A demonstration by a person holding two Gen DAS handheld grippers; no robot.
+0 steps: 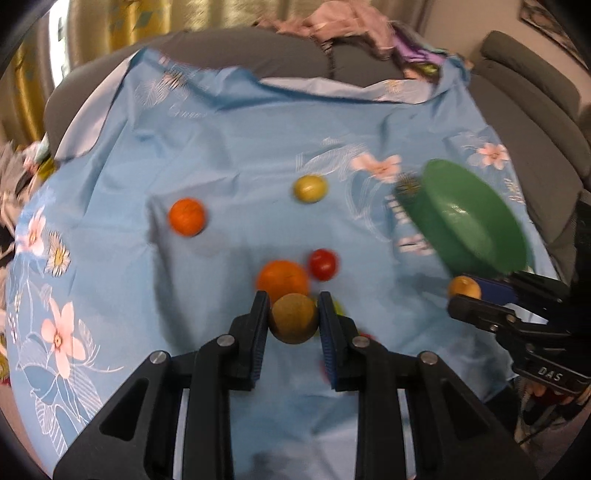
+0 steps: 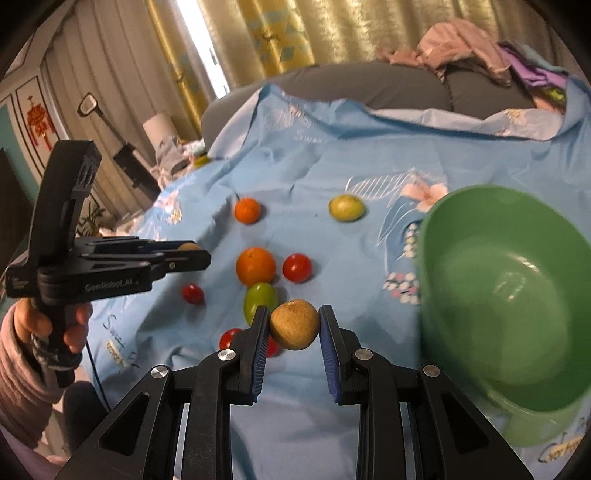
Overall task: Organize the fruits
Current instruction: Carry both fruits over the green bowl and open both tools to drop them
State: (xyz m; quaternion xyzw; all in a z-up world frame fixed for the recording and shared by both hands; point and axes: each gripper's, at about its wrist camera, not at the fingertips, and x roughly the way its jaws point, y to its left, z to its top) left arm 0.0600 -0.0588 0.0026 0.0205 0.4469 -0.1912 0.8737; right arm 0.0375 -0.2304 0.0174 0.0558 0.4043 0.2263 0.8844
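1. Left gripper (image 1: 293, 321) fingers clamp one brown fruit (image 1: 293, 318); right gripper (image 2: 294, 329) fingers clamp another brown fruit (image 2: 294, 324).
2. Blue floral cloth (image 2: 351, 155) over grey sofa (image 2: 369, 83); green bowl (image 2: 506, 295) on it at the right; yellow curtains (image 2: 295, 33) behind.

Left tool (image 2: 190, 251) reads "GenRobot.AI"; right tool (image 1: 466, 291) "DAS".

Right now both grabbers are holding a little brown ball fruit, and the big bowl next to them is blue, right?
Almost. Both the left gripper and the right gripper do hold a brown round fruit each, the right one's here. But the bowl is green, not blue; the right wrist view shows it clearly. The blue thing is the flowered cloth under the fruits.
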